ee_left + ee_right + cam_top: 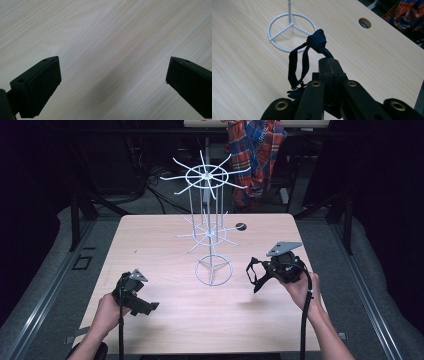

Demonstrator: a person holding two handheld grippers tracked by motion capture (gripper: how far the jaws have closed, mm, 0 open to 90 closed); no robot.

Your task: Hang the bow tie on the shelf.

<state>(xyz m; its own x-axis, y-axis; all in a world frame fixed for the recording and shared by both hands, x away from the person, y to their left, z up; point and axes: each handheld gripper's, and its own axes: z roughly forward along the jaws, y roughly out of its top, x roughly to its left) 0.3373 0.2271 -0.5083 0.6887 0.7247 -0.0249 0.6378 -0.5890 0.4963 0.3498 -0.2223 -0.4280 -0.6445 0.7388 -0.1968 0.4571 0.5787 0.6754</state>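
A white wire stand with two tiers of radiating spokes rises from a ring base at the middle of the table. To its right, my right gripper is shut on a dark navy fabric strap. The strap has a knot just beyond the jaws, and its loop hangs below, above the tabletop. In the right gripper view the right gripper points toward the ring base. My left gripper lies low at the front left, and its jaws stand wide apart over bare wood with nothing between them.
The light wooden table has a round cable hole behind the stand. A plaid cloth hangs beyond the far edge. Dark floor and metal rails flank the table on both sides.
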